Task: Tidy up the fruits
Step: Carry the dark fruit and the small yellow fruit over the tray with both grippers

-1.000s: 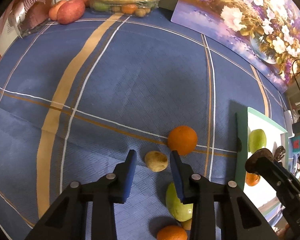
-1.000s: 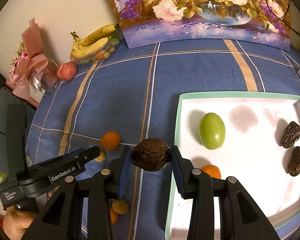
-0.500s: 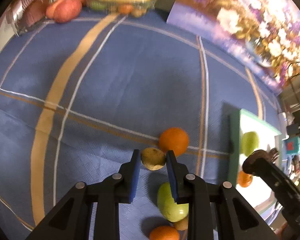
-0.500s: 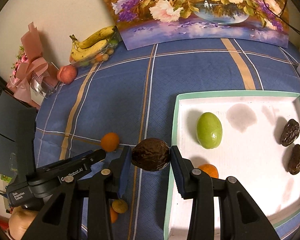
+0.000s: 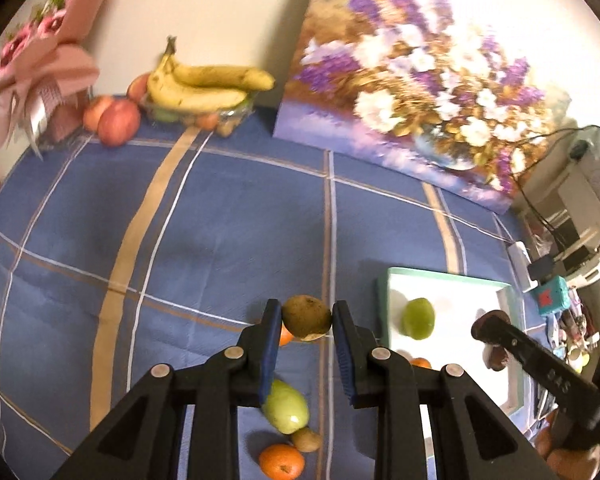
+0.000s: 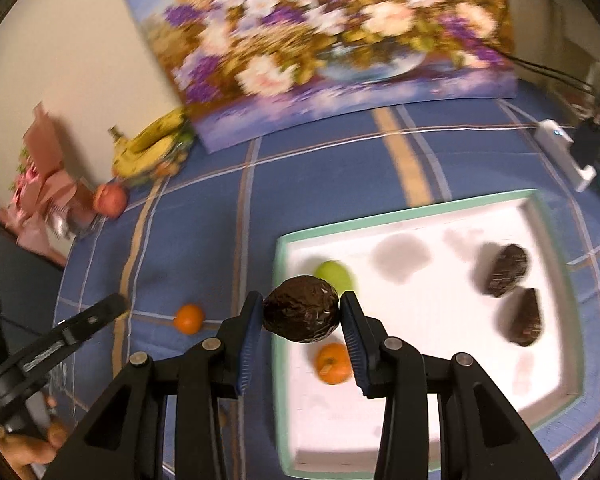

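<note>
Our left fingers (image 5: 271,322) pinch a kiwi (image 5: 307,317) above the cloth (image 5: 228,216) and our right a dark fruit (image 6: 301,314) at the tray (image 6: 412,210) edge, so either round fruit may slip and roll away.

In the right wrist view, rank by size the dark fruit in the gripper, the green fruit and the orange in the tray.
1. dark fruit, though nearest the camera
2. green fruit and orange: look alike
</note>
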A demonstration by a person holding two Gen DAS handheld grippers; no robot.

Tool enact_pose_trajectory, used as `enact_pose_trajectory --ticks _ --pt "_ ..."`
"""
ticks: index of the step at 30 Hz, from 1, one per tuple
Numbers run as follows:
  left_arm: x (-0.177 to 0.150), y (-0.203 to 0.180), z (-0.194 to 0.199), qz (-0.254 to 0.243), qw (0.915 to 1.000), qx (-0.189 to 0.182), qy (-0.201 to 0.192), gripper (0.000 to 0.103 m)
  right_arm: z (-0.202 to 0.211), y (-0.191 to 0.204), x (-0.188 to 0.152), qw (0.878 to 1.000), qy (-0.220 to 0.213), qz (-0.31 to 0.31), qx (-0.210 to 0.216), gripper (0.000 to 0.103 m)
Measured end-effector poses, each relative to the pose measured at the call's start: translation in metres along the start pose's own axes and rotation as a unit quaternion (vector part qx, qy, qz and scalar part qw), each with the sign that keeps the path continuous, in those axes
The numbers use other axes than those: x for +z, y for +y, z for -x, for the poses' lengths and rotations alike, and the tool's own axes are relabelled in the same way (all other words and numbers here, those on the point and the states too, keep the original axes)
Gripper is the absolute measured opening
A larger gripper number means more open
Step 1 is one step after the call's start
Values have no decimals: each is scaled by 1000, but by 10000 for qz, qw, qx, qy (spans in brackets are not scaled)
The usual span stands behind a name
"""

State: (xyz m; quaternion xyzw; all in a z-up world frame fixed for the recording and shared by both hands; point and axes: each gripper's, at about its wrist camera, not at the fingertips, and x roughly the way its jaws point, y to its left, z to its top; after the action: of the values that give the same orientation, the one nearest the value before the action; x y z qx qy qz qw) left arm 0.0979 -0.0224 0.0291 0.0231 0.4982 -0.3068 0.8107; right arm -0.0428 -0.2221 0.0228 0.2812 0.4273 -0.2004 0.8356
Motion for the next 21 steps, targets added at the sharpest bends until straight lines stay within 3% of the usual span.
enact_pose_trajectory --ticks 10,21 --pt "-18 -56 4 -606 9980 -199 32 28 41 -54 11 9960 -380 -277 -754 41" --pt "-45 -121 -9 -1347 9894 -402 354 28 73 -83 11 9917 -661 -388 -1030 41"
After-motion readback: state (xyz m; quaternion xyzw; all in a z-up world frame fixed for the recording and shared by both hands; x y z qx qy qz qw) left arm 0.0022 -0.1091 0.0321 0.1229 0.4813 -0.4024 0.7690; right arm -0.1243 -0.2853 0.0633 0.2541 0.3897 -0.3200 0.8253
